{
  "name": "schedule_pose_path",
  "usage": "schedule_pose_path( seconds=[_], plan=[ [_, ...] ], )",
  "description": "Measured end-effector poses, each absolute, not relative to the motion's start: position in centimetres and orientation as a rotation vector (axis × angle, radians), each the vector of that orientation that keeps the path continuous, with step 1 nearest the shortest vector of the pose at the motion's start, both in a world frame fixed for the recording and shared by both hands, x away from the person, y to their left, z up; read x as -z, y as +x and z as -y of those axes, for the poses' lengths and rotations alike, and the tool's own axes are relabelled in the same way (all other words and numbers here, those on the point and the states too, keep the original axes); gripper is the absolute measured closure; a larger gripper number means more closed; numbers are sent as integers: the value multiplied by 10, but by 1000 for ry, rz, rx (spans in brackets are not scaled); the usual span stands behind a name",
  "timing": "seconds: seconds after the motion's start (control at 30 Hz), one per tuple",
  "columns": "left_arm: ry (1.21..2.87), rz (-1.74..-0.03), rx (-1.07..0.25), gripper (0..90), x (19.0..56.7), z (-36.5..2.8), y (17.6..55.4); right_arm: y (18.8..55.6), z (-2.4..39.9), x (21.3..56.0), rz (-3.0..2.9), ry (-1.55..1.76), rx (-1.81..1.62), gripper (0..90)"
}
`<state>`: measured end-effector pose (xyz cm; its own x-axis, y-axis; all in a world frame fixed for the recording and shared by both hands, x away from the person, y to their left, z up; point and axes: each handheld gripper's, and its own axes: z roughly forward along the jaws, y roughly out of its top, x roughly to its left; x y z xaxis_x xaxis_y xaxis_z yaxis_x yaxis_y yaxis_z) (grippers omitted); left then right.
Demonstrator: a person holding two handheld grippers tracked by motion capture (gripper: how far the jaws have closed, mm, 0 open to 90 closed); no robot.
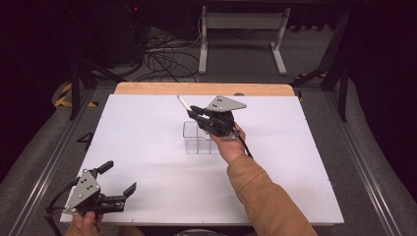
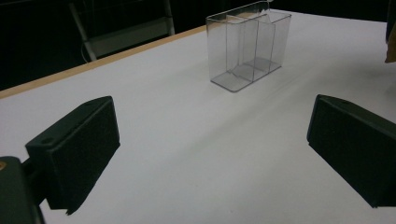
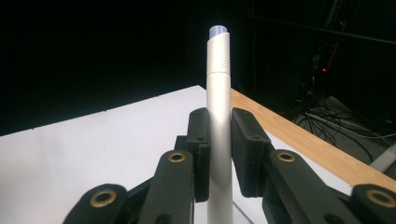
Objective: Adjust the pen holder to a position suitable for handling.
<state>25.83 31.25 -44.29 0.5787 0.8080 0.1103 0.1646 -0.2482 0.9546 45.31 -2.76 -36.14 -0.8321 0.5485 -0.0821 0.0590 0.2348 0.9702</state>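
Right tool [image 1: 193,110] clamped on a white pen [image 1: 184,103]; high view: pen sticks out ahead of the jaws, tilted up and away, tool hovering over the far edge of the clear divided holder [image 1: 199,143] on the white table [image 1: 147,142]; holder sits just below and behind the tool tips. Left tool [image 1: 118,179] near the table's close corner, well apart from everything, jaws spread wide, nothing between them.

Left gripper view: both pads wide apart over bare table [image 2: 201,154]; clear holder [image 2: 247,44] well ahead of this tool, upright, compartments look empty.

Right gripper view: pads pinch the pen [image 3: 218,116] about mid-barrel, jaws closed tight on it; capped end [image 3: 217,31] points straight out past the tips; lower end runs down between the arms, clear holder corner [image 3: 243,215] just beneath.

Handling call: pen looks light, stiff, smooth round barrel, so likely to pivot or slip in a flat pinch; mid-barrel grip is right, keep it square; holder looks light, thin plastic, probably tips if the pen catches a wall.
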Motion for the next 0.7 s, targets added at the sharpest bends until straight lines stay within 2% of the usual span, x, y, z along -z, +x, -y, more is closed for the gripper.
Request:
schedule_pose_path(
  seconds=[0.7],
  plan=[
    [1741, -809, -758, 30, 443, -314, 258, 473, 29, 384, -2177, 657, -1626, 786]
  ],
)
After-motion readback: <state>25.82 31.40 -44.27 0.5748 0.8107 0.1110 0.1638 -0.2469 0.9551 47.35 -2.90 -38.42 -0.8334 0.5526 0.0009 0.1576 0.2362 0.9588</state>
